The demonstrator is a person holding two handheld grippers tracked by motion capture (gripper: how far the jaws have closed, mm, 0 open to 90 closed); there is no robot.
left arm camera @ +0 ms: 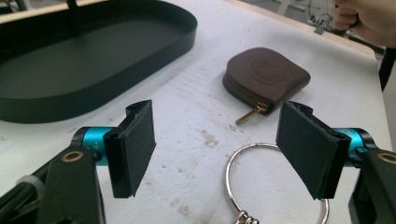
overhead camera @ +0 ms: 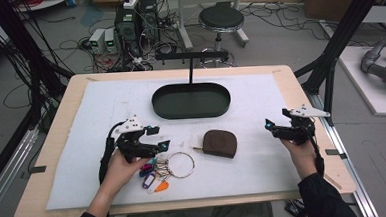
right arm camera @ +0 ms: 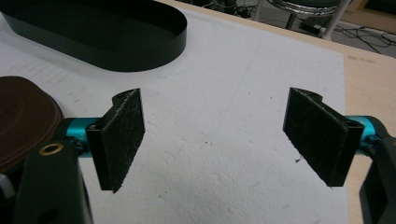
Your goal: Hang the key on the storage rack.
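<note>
Item 1. Left gripper: black two-jaw tool with teal fittings, held in the person's left hand at the near left of the table. Jaws stand wide apart with nothing pressed between them. In the left gripper view, the bare pads straddle open table surface, and the arc of the ring shows low between them, closer to the right-hand pad.

Item 2. Large silver metal key ring, with a cluster of small keys and coloured plastic tags (purple, pink, orange) hanging at its left side. It lies flat on the white foam mat, just below and ahead of the left gripper's tips. By my reading it is the thing being reached for. The ring's loop sits toward table centre and the tags trail back toward the left hand. The left gripper is much the nearer of the two.

Item 3. Brown rounded leather zip pouch: flat on the mat, just right of the ring and apart from it, brass zip pull pointing toward the ring.

Item 4. Black oval metal tray with an upright T-stand: beyond the ring, at mid-table.

Item 5. Right gripper: same make, at the far right edge, jaws wide apart and empty, well apart from the ring.
</note>
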